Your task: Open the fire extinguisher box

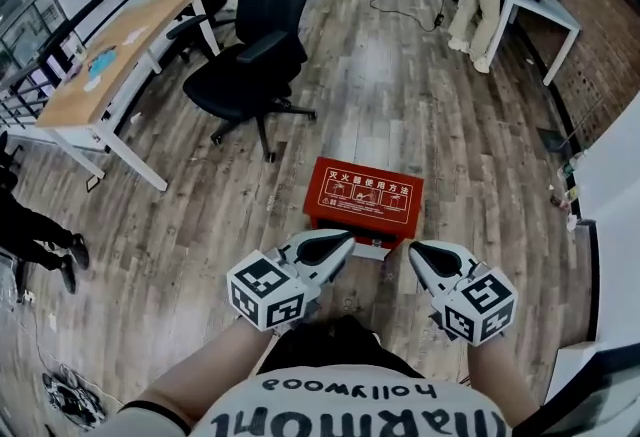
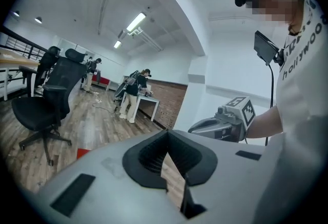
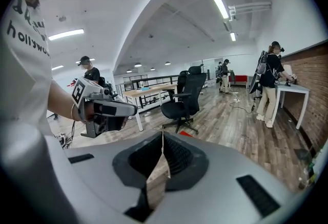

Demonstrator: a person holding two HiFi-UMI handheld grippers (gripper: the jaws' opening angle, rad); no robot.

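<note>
At lower left the left gripper (image 1: 343, 245) is closed with nothing in it; at centre the red fire extinguisher box (image 1: 363, 193) sits on the wooden floor (image 1: 420, 105), lid down, contents hidden; at lower right the right gripper (image 1: 420, 257) is closed and empty too

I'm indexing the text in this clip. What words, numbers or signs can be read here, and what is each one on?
"灭火器使用方法": white heading on the lid of the flat red box; the smaller print and pictures under it are too small to read.
"hollywood": black print on the person's white shirt; the larger letters beside it are cut off and unreadable.
No words, only square black-and-white markers: the cubes on the left gripper and right gripper.
</note>
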